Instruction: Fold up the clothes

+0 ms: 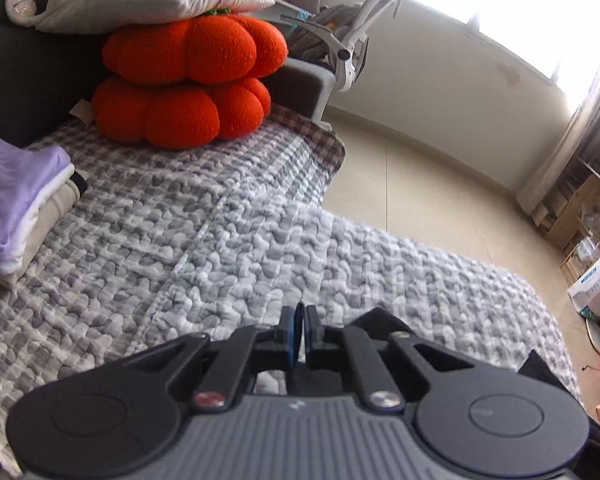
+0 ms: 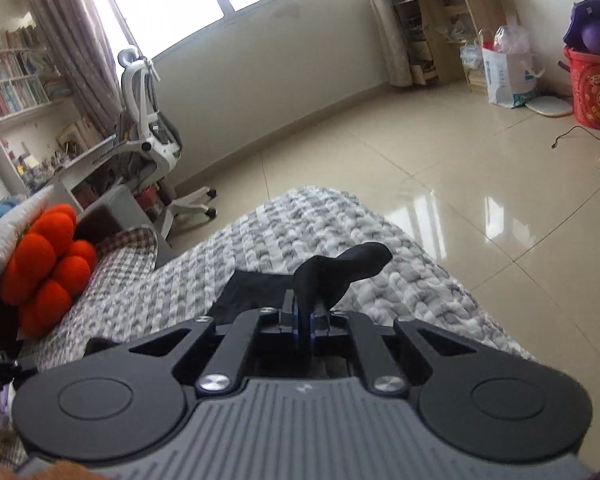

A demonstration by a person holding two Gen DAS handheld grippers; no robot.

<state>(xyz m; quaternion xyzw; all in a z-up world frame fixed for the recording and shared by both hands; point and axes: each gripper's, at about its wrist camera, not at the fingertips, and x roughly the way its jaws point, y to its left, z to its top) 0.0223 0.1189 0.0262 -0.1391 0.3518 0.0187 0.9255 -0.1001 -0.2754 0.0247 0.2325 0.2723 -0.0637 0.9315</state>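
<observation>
Lilac cloth tops the folded stack (image 1: 18, 204), lying far out to the left of the left gripper (image 1: 300, 330) on the quilted bed cover (image 1: 228, 240); white and beige layers show beneath it, so part of the folding looks done already. Ahead of those jaws and somewhat left sit two orange pumpkin cushions (image 1: 188, 80), one on the other, with a white pillow (image 1: 156, 0) on top. The left jaws are pressed together; a thin blue strip shows in the slit between them, but I cannot tell whether any cloth is caught there. To their right, at the cover's edge, a dark scrap of fabric peeks out.

Moving to the right gripper (image 2: 306, 326), its jaws pinch a black garment (image 2: 332, 276): a bunched fold rises just ahead of them, and the rest spreads flat on the cover to their left. Beyond lies bare tiled floor (image 2: 460, 160). My judgement: this black piece is mid-handling, not yet folded, and afterwards has to join the stack
</observation>
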